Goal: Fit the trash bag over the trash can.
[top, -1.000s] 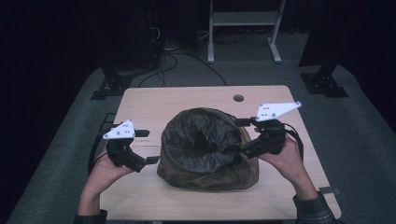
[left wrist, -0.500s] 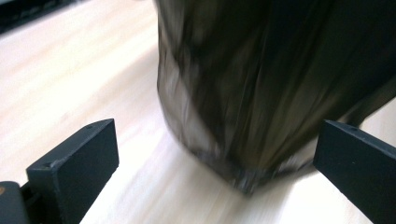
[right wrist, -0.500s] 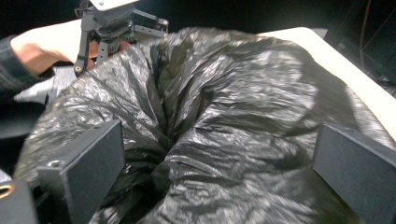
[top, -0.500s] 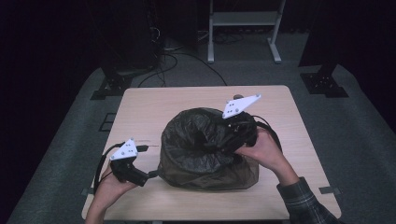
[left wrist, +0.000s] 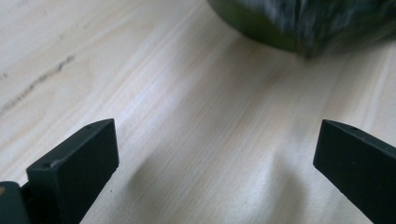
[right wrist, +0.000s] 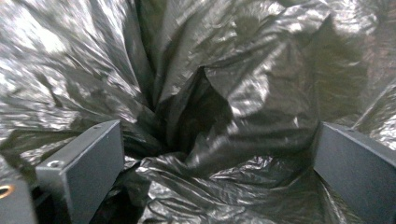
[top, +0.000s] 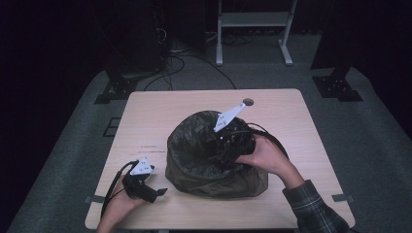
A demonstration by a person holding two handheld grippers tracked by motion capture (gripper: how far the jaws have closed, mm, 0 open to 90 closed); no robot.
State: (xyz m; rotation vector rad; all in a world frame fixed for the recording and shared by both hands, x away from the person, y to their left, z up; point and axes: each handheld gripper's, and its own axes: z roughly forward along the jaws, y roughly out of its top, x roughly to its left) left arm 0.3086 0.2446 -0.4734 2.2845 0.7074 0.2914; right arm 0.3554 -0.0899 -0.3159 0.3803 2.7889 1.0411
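A bin lined with a crinkled black plastic bag (top: pixel 192 145) stands in the middle of the wooden table (top: pixel 160 111). My right gripper (top: pixel 216 150) reaches from the right into the bag's mouth. Its jaws have just been opening and stand wide, with loose folds of bag film (right wrist: pixel 243 84) lying between them, unpinched. My left gripper (top: pixel 158 193) sits low over the table's front left, a short way from the bin's base (left wrist: pixel 289 23). The left gripper's jaws (left wrist: pixel 215 135) are wide apart over bare wood.
A small round hole (top: pixel 248 102) marks the table's far edge behind the bin. Beyond the table stand a metal frame (top: pixel 252 19) and dark stand feet (top: pixel 114 90), with cables on the grey floor.
My left gripper has sunk toward the table's front left. My right gripper has moved left from the bag's right rim into its mouth.
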